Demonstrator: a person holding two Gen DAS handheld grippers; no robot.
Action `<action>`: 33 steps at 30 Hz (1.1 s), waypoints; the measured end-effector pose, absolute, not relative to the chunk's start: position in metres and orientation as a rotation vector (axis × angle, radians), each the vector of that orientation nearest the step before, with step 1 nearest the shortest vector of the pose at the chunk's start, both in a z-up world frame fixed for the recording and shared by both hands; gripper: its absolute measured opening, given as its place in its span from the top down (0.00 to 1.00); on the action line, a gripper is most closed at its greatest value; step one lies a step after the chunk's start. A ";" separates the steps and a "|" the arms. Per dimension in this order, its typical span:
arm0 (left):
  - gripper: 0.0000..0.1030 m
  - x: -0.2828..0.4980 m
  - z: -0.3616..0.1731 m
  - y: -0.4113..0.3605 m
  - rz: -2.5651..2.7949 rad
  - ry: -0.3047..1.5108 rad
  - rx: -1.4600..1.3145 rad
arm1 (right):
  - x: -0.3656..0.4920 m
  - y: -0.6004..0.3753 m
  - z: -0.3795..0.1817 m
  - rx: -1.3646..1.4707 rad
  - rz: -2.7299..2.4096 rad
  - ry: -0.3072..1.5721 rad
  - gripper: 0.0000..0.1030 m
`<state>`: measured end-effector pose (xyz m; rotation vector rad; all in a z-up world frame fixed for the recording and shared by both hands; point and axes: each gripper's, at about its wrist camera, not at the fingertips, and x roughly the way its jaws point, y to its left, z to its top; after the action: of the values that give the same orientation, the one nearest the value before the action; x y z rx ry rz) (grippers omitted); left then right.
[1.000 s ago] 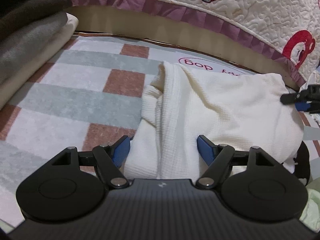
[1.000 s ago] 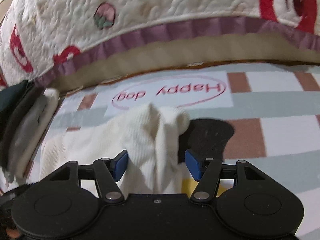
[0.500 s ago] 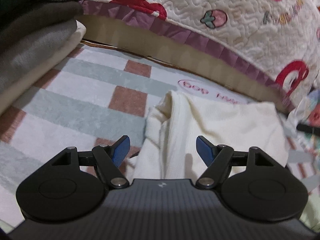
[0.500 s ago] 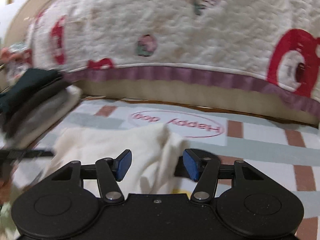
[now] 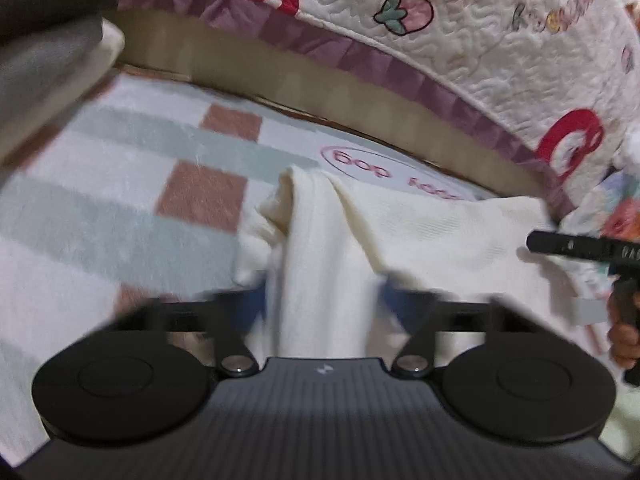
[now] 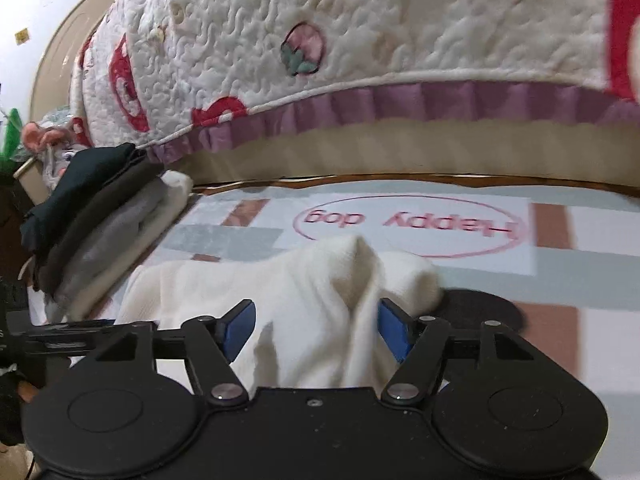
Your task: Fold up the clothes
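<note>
A cream knit garment [image 5: 420, 236] lies bunched on the checked rug; it also shows in the right wrist view [image 6: 280, 292]. My left gripper [image 5: 324, 304] is at its left end, jaws apart, with a fold of the cloth between the blurred blue pads. My right gripper [image 6: 316, 326] is at its right end, jaws apart, with a raised fold between the blue pads [image 6: 238, 326]. The right gripper's finger [image 5: 568, 246] shows at the far right of the left wrist view.
A checked rug [image 6: 560, 280] with a "Happy dog" print [image 6: 408, 224] covers the floor. A bed with a quilted strawberry cover [image 6: 360, 32] runs along the back. A stack of folded dark, grey and cream clothes [image 6: 100, 220] sits at the left.
Both grippers have drawn back and tilted, then come in over the garment's ends. The left gripper's jaws are moving, blurred, around the cloth fold. The garment stays bunched on the rug.
</note>
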<state>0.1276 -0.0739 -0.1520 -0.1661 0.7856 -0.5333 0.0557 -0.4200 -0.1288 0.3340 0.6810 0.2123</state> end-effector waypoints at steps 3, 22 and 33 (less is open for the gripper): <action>0.91 0.124 -0.137 -0.071 -0.467 0.760 -0.140 | 0.066 -0.430 -0.136 0.385 0.205 0.640 0.82; 0.44 0.160 -0.125 -0.067 -0.489 0.715 -0.210 | 0.067 -0.420 -0.108 0.216 0.080 0.639 0.45; 0.96 0.168 -0.137 -0.055 -0.398 0.711 -0.235 | 0.084 -0.443 -0.135 0.368 0.074 0.659 0.78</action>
<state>0.1684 -0.0552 -0.1368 -0.2352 0.7114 -0.3977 0.0840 -0.4429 -0.1348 0.3683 0.6590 0.0744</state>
